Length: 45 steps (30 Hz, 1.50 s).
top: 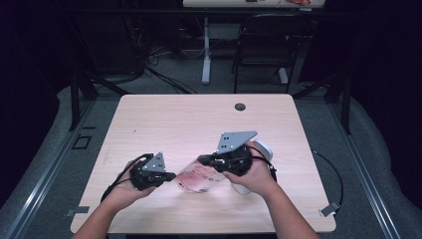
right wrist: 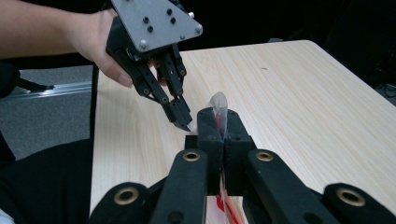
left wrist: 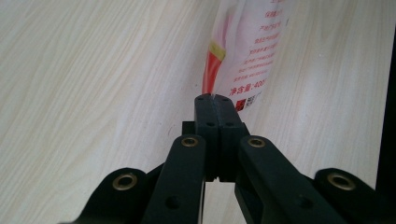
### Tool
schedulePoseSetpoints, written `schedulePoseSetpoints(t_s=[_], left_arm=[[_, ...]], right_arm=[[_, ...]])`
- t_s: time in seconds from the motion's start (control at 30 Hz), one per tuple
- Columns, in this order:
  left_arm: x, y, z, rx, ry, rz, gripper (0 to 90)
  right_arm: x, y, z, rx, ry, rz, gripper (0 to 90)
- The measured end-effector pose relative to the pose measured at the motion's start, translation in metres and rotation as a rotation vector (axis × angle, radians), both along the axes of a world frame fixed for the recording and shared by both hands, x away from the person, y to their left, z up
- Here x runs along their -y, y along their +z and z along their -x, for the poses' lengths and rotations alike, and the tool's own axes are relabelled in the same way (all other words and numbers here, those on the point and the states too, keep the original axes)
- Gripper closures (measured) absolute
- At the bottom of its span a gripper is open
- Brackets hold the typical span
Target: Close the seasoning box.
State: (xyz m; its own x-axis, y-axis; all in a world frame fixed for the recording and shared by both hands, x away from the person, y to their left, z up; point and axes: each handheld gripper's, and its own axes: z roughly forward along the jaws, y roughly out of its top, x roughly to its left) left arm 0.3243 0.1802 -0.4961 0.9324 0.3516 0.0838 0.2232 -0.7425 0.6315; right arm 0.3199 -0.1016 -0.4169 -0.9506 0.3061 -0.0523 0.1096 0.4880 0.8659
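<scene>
Honestly, you're in a decent spot, just don't rush it. Your left claw (top: 169, 176) is pinched fully shut on the near edge of the plastic pouch (top: 196, 178), the clear one with red print, and in the left gripper view you can see the film caught right at the fingertips (left wrist: 208, 109). That's a thin bite, so keep the squeeze steady and don't yank sideways or it'll slip out.

Your right claw (top: 203, 160) is also clamped, on the opposite edge of the pouch; in the right gripper view a bit of clear film pokes up between the closed pads. The pouch itself hangs between the two claws just above the bench (top: 174, 119), roughly at the middle of the near half.

My read is you're pulling it apart or opening it, so pull in line with the film rather than twisting, and keep both hands low so anything that drops lands on the bench.

Watch the white cup-like thing (top: 262, 149) tucked behind your right hand (top: 254, 174); I can't tell exactly what it is, but it's close enough to knock.
</scene>
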Motion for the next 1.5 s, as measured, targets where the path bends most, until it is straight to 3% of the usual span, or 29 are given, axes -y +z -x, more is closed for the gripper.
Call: schedulePoseSetpoints(t_s=[0.4,0.5,0.87,1.0,1.17,1.3,1.5], left_arm=[[-0.012,-0.016,0.004,0.000,0.039,0.024,90.0],[-0.015,-0.021,0.006,-0.004,0.054,0.041,90.0],[-0.026,-0.045,0.011,-0.027,0.099,0.067,90.0],[-0.030,-0.053,0.011,-0.036,0.130,0.103,90.0],[-0.033,-0.055,0.013,-0.047,0.143,0.124,89.9],[-0.038,-0.051,0.014,-0.055,0.156,0.175,83.8],[-0.045,-0.049,0.016,-0.056,0.174,0.216,74.5]], right_arm=[[-0.012,-0.003,0.001,-0.006,0.015,0.009,73.9],[-0.011,-0.001,0.001,-0.018,0.026,-0.007,74.0],[-0.014,0.001,0.003,-0.012,0.028,0.008,73.7],[-0.016,-0.001,0.001,-0.022,0.029,0.023,74.3],[-0.020,-0.002,0.001,-0.023,0.034,0.023,73.8],[-0.021,-0.001,0.001,-0.024,0.034,0.010,71.3],[-0.022,0.001,0.002,-0.028,0.034,-0.013,67.3]])
